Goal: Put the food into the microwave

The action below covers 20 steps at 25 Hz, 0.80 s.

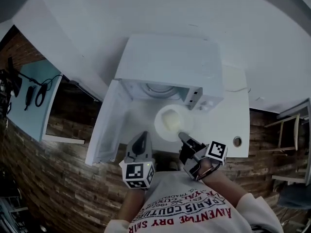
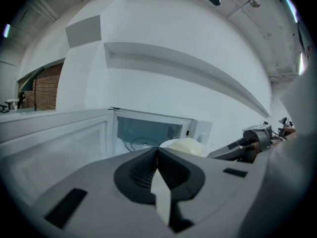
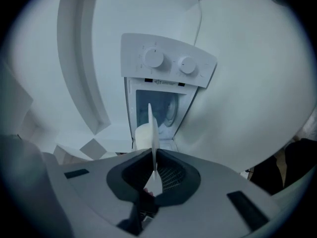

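A white microwave stands on the white counter with its door swung open to the left; the glass turntable shows inside. In front of the opening hangs a white plate carrying a pale lump of food. My right gripper is shut on the plate's near rim. In the right gripper view the plate is edge-on between the jaws, with the food to its left and the cavity beyond. My left gripper is shut and empty, left of the plate, facing the opening.
The microwave's control panel with two knobs is on the right of the cavity. The counter has a small round hole near its front edge. A blue table stands far left, a wooden chair far right.
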Each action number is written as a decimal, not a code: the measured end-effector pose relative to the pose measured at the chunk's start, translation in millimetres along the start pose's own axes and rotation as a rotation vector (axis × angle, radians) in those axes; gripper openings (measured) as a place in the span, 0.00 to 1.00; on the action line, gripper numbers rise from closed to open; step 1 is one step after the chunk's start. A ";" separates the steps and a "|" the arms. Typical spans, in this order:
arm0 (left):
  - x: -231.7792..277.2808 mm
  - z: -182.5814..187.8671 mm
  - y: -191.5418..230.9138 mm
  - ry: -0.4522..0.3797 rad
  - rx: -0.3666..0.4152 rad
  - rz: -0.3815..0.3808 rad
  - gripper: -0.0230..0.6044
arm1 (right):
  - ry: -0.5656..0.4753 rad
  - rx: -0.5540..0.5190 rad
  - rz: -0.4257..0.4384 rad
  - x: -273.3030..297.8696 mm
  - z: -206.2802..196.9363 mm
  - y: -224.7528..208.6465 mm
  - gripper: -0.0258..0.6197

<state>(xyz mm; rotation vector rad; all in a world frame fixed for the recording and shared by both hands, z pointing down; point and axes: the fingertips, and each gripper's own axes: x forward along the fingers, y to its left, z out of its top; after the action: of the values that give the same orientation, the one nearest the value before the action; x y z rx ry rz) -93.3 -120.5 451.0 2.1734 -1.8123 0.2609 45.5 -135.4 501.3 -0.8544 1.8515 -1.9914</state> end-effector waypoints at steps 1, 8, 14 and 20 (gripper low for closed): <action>7.9 0.5 0.3 0.007 0.001 -0.014 0.05 | -0.013 0.008 -0.003 3.3 4.8 -1.1 0.08; 66.6 8.9 17.0 0.050 0.029 -0.097 0.05 | -0.097 0.034 -0.031 33.1 36.5 -5.1 0.08; 100.6 18.4 36.2 0.070 0.060 -0.142 0.05 | -0.169 0.037 -0.026 64.5 57.5 -9.4 0.08; 121.7 20.8 53.4 0.086 0.056 -0.166 0.05 | -0.252 0.082 0.052 96.6 69.6 -10.3 0.08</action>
<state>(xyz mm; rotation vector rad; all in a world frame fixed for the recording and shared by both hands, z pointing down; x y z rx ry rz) -123.8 -248.9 477.0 2.2976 -1.5864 0.3660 13.3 -246.1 532.7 -0.9728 1.6246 -1.8204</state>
